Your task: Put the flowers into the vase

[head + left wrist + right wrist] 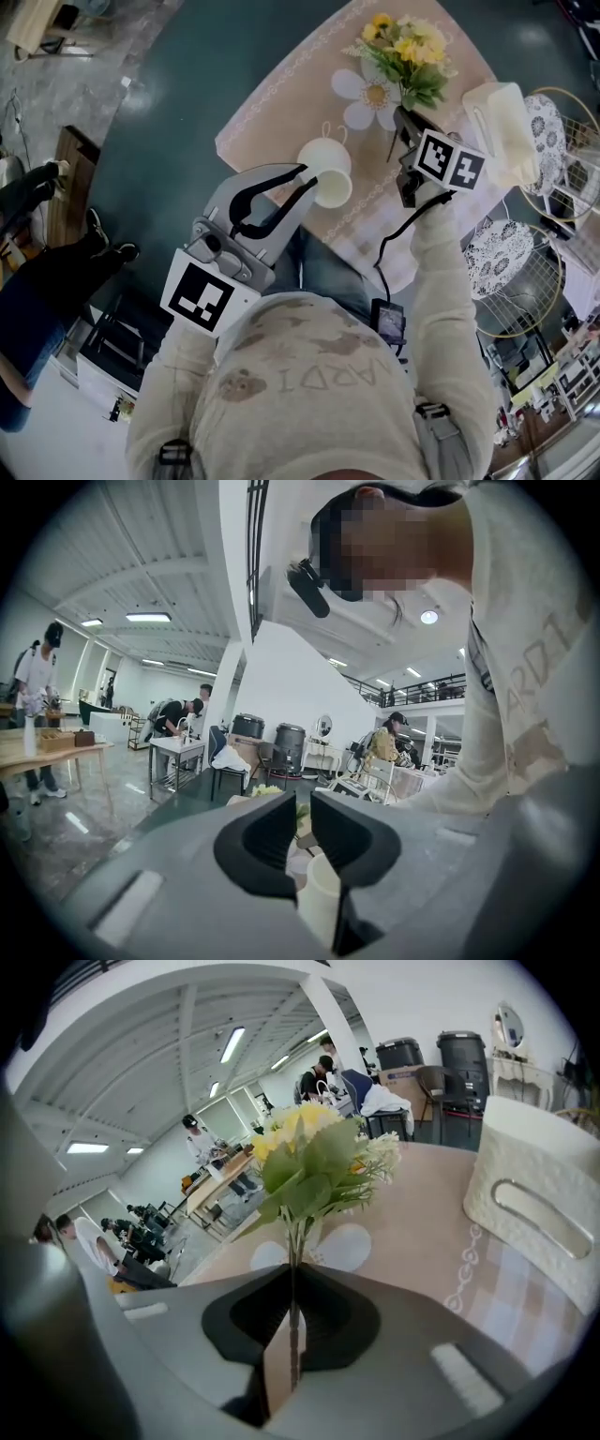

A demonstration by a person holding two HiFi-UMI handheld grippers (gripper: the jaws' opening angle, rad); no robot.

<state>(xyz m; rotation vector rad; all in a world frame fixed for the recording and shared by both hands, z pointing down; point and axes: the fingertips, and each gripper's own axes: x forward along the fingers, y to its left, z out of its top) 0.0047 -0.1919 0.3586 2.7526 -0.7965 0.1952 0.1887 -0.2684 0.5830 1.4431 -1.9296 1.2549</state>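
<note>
A bunch of yellow flowers with green leaves (408,47) lies over the far end of the pink tablecloth (300,75). My right gripper (405,127) is shut on its thin stem (295,1335), which runs straight between the pads, with the blooms (314,1162) beyond the tips. The white vase (323,173) sits near the cloth's front edge. My left gripper (307,178) has its jaws nearly together at the vase's side. In the left gripper view the vase wall (321,902) shows in the narrow gap between the jaws.
A white tissue box (506,131) stands right of the flowers, also in the right gripper view (534,1204). A daisy-shaped mat (366,98) lies beneath the flowers. Wire racks (553,141) crowd the right side. A person's legs (56,253) are at the left.
</note>
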